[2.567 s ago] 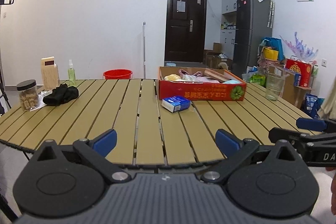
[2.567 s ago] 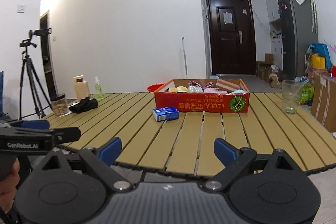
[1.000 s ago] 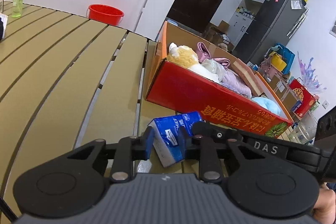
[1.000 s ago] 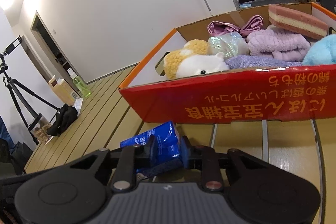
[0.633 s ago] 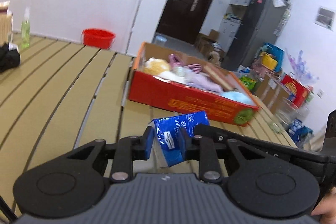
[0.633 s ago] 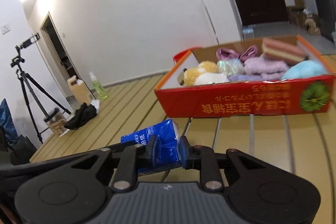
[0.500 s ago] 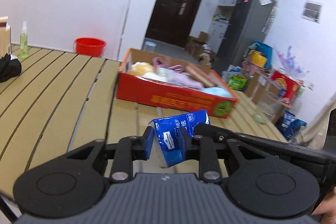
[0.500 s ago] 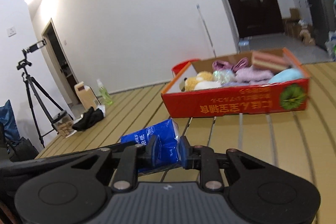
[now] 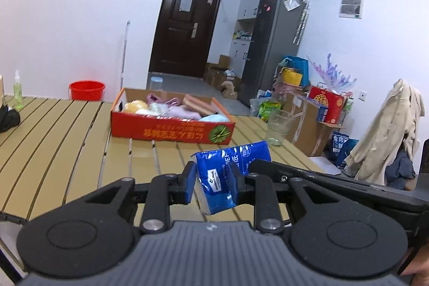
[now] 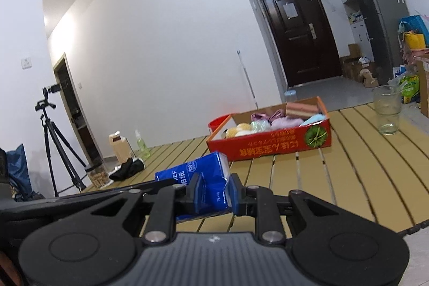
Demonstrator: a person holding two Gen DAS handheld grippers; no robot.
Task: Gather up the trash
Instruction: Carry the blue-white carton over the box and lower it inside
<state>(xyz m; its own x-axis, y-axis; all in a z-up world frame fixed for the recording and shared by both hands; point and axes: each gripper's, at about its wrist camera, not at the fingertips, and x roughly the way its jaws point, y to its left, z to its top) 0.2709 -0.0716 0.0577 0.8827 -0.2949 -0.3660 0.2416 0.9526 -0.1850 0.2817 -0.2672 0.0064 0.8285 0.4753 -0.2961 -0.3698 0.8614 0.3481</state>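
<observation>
tissue pack (image 9: 228,173) | blue, "100" printed | clamped by left gripper (image 9: 213,182) and right gripper (image 10: 214,192) jaws

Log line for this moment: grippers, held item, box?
left gripper: shut on blue tissue pack | right gripper: shut on same pack | pack: lifted above slatted table | red cardboard box: on table, apart

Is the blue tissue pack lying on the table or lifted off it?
Lifted. The blue tissue pack is clamped between both grippers, left and right, above the table.
</observation>
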